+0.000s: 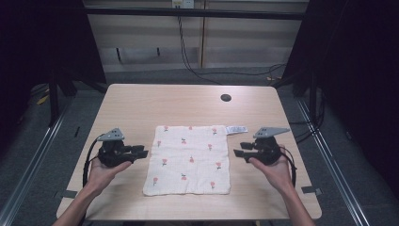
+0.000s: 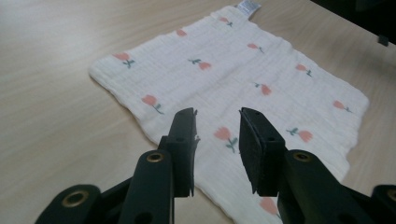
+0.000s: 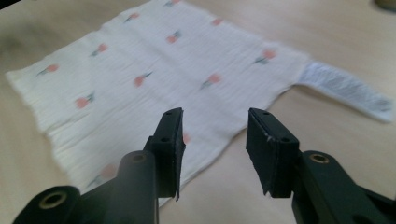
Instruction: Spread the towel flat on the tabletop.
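On the bench, between our two hands, a white cloth printed with small pink flowers is lying flat and fully spread. Its label is sticking out at the far corner on our right side.

We are holding the left gripper just off the cloth's left edge, pointing inward at it, jaws standing apart with nothing between them. From the left gripper view, the left gripper is hovering over the near edge of the cloth, not touching it.

We are holding the right gripper just off the cloth's right edge, mirroring the left one. Its jaws are also apart and empty. In the right gripper view the right gripper is looking across the cloth toward the label.

Judging from how things lie, no fold is made yet: no corner is lifted, no crease is showing. We are reading this as the approach stage. Gripping the edges, and whatever folding or lifting follows, is all left to do.
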